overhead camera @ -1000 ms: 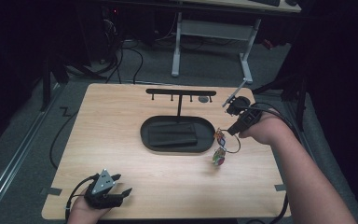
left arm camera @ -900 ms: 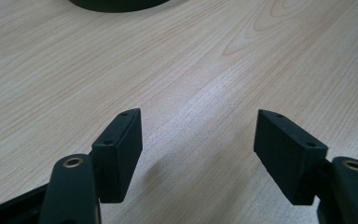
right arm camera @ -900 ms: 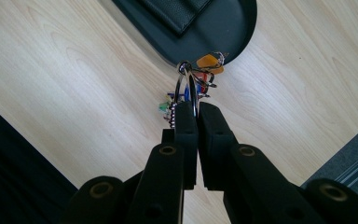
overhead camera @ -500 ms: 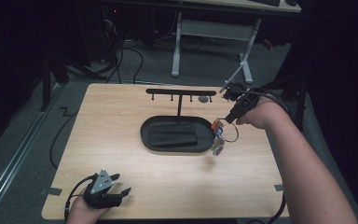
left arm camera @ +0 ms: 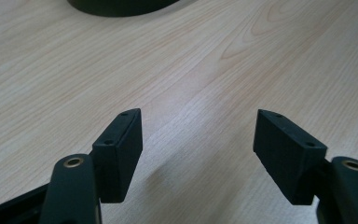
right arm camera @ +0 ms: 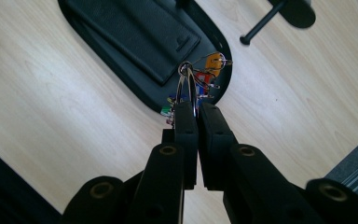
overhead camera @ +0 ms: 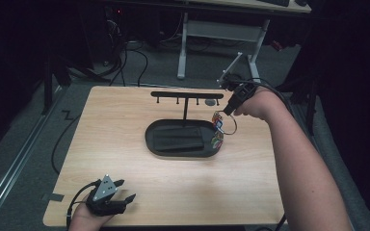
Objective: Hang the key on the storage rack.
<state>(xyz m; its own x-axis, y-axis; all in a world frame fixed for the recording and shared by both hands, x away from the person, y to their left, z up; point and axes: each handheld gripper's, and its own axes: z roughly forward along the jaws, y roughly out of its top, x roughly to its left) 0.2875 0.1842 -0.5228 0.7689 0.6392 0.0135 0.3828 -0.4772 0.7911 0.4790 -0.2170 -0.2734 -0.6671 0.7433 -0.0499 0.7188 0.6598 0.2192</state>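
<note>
Right gripper (overhead camera: 230,109): is clenching its jaws on the metal ring of a bunch of keyrings (overhead camera: 218,129), holding it up off the table; in the right gripper view the gripper (right arm camera: 194,108) is pinching the thin ring between its two pads.
Bunch of keyrings: is hanging from the right gripper, its coloured tags dangling just over the right end of the tray (overhead camera: 151,144); in the right gripper view the bunch (right arm camera: 200,79) is showing against the tray's rim (right arm camera: 98,44), with an orange tag uppermost.
Right hand (overhead camera: 257,103): is reaching in from the right side of the table, over its far right part, the forearm stretching back to the lower edge of the high view.
Left gripper (overhead camera: 125,191): is lying released near the front left corner of the table, jaws spread wide with nothing between them; in the left gripper view the gripper (left arm camera: 198,135) is showing bare wood between its pads.
Left hand (overhead camera: 89,216): is gripping the body of the left gripper at the table's front edge.
Tray: is sitting in the middle of the table, black and oval, with a flat black pad (overhead camera: 178,139) lying inside it.
Rack (overhead camera: 185,95): is standing upright behind the tray, a black crossbar on a single post, with small pegs hanging beneath the bar.
Table (overhead camera: 125,115): is showing pale wood grain, well lit in the middle.
</note>
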